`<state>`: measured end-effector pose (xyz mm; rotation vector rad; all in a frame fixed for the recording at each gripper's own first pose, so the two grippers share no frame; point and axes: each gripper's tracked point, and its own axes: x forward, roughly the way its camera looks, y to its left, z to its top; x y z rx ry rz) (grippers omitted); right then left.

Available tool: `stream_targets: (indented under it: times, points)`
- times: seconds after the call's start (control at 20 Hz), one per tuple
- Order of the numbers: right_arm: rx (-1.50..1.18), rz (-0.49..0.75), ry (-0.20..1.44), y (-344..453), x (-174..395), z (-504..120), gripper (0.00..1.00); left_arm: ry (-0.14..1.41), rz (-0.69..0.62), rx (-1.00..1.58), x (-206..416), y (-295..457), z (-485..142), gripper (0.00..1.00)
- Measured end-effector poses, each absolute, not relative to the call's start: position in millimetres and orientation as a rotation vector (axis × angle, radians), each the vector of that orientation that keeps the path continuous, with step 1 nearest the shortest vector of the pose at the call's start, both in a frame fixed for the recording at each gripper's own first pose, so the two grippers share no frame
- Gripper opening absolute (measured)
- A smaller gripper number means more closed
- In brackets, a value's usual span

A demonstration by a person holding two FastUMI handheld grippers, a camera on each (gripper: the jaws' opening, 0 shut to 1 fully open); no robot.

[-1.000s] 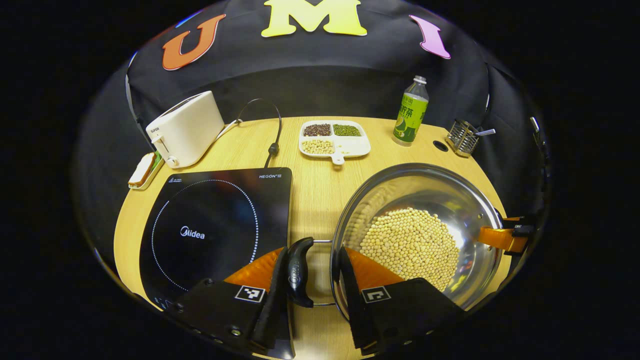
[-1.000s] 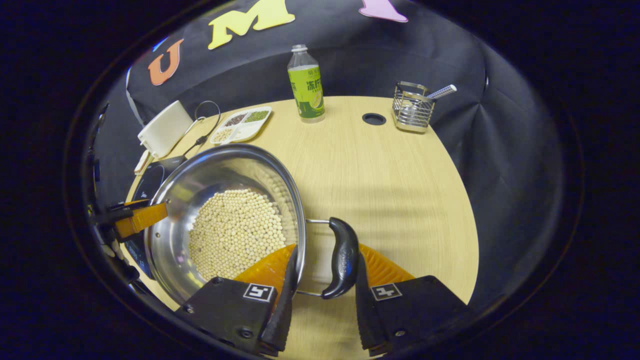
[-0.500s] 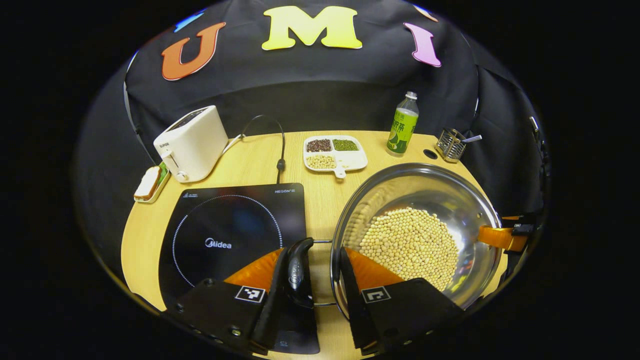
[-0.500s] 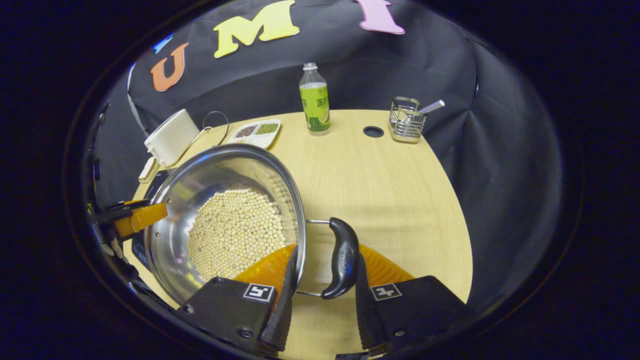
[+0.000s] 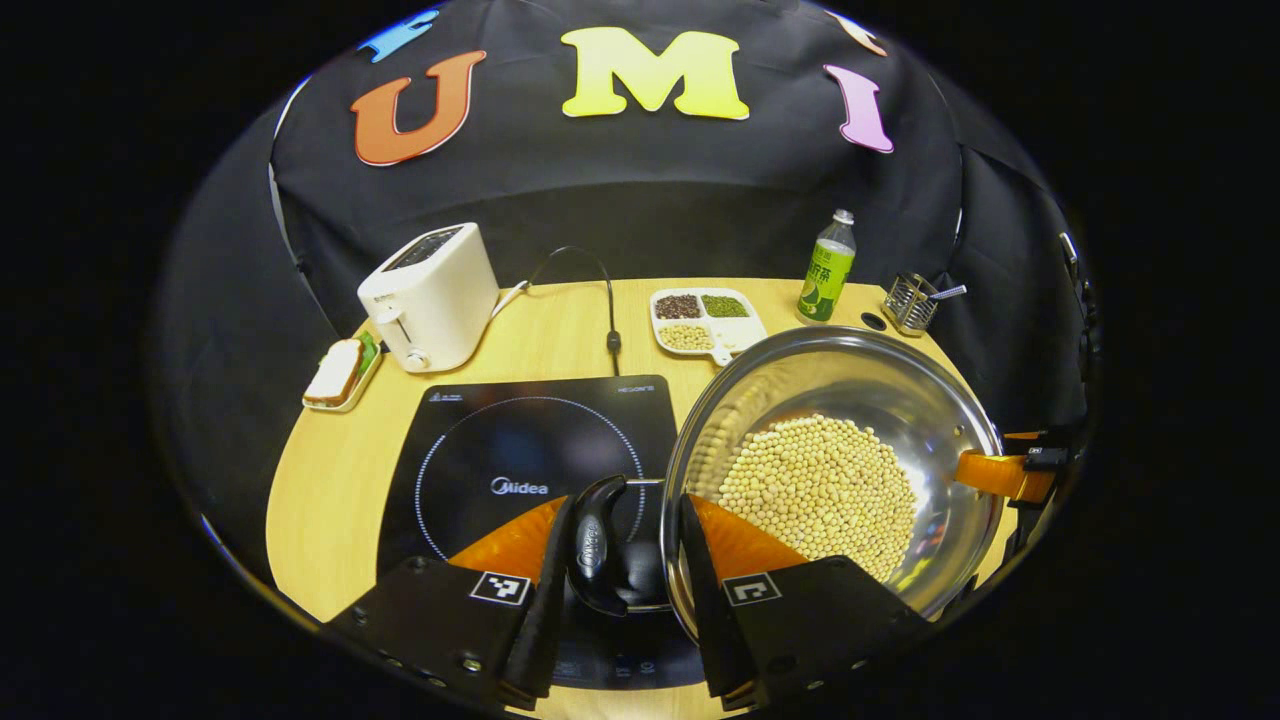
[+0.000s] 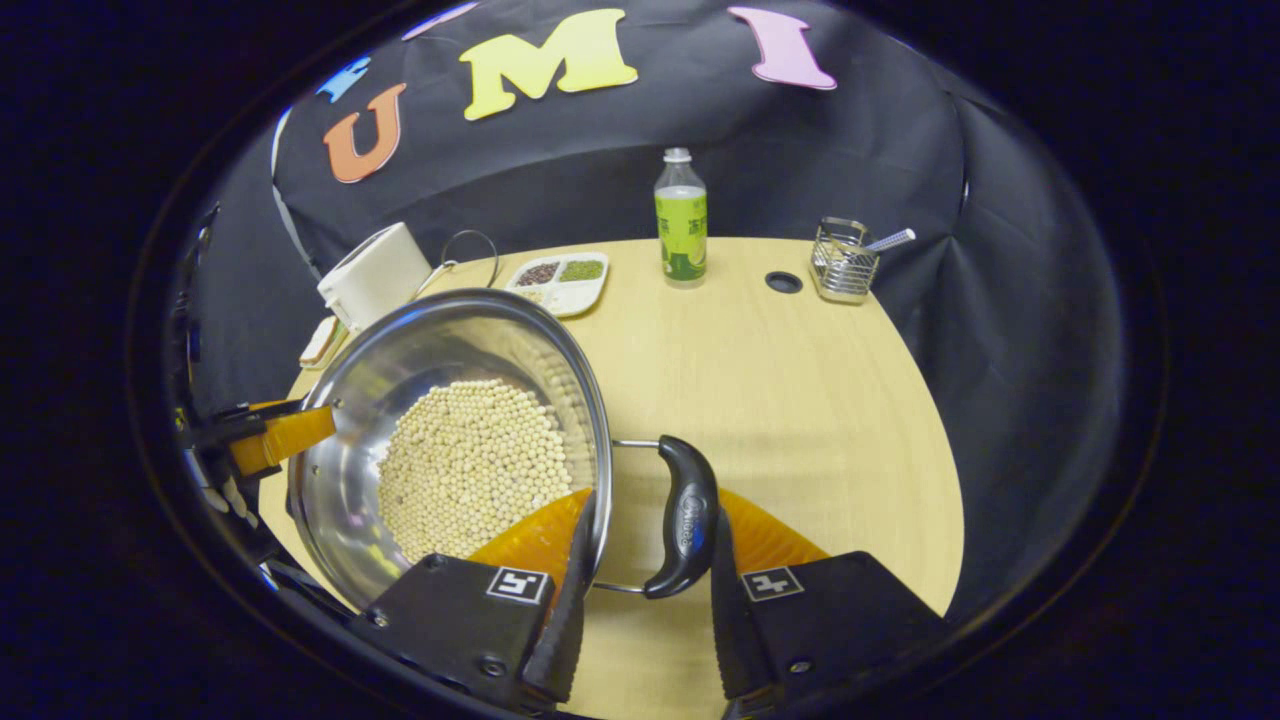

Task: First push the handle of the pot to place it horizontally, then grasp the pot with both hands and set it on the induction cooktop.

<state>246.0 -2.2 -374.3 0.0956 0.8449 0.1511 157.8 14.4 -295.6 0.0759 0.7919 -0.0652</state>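
A steel pot with soybeans in it hangs between my two grippers. My left gripper is shut across the pot's black left handle and rim, one finger outside the handle and one inside the wall. This handle hovers over the right part of the black induction cooktop. In the right gripper view, my right gripper is shut the same way on the other black handle and the pot's rim. The table lies below it.
A white toaster and a sandwich plate stand at the back left. The cooktop's cable runs behind it. A divided bean tray, a green bottle and a wire holder line the back edge.
Both grippers have carried the pot to the left. The left handle, earlier over bare wood beside the cooktop, now hangs above the cooktop's surface. Both grips are unchanged.
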Motion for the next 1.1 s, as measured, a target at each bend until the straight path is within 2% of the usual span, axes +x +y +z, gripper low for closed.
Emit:
stream_targets:
  times: [1.1]
  points:
    - [0.097,0.198,0.874,-3.9,252.9,-377.2,0.54,0.803,0.004,0.068,161.0,157.6,-292.5,0.55]
